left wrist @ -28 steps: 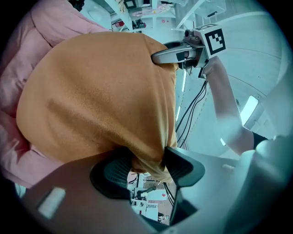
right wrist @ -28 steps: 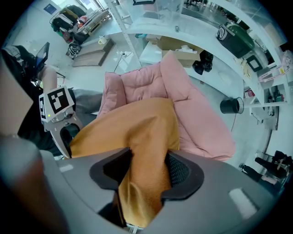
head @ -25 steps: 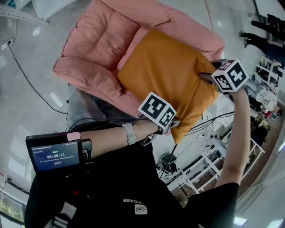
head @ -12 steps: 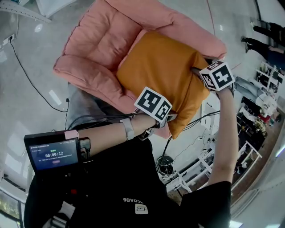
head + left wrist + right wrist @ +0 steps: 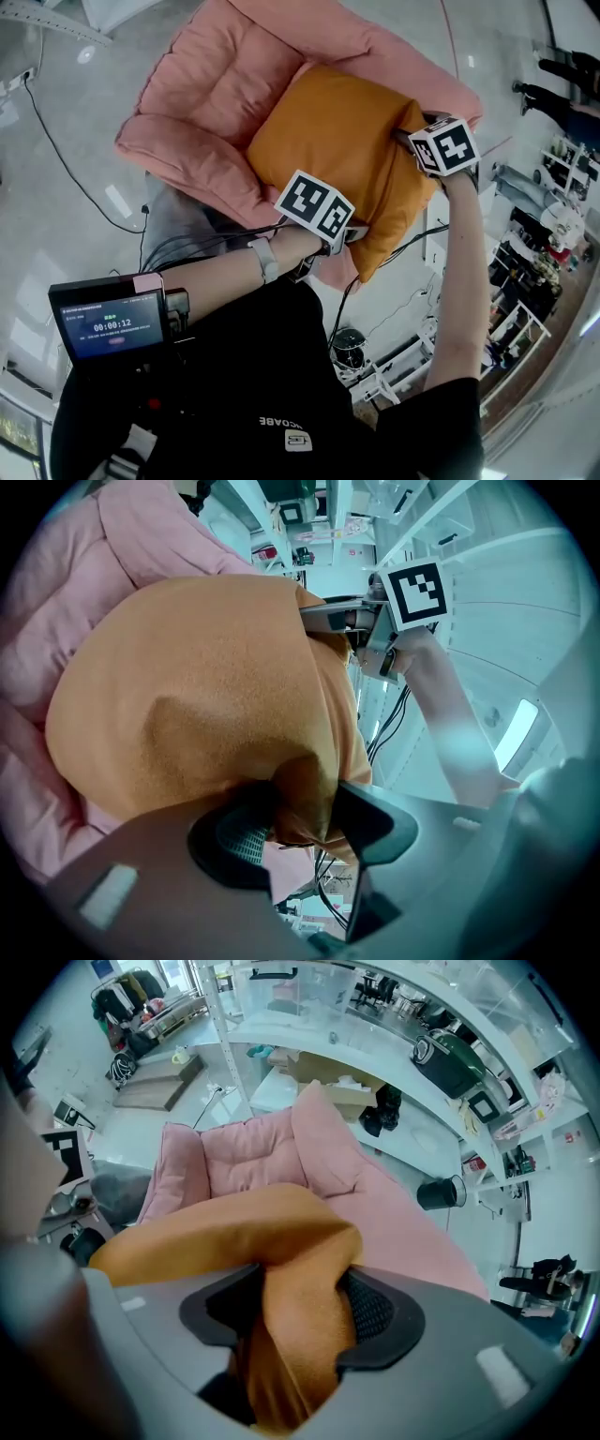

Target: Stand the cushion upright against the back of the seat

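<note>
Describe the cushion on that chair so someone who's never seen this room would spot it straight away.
Find the big pink padded armchair on the pale shiny floor. Over its seat is a plump square orange fabric cushion, the only orange thing against all that pink upholstery.

Matt orange cloth cushion (image 5: 337, 141), soft quilted pink fabric seat (image 5: 216, 84), glossy pale hard floor (image 5: 56, 141)

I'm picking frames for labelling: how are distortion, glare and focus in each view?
Head view: fisheye bends the room's edges; glare patches on the floor; orange cushion sharp. Left gripper view: cyan cast, dark vignette, nearest fabric soft. Right gripper view: same vignette, cushion fold clear.
</note>
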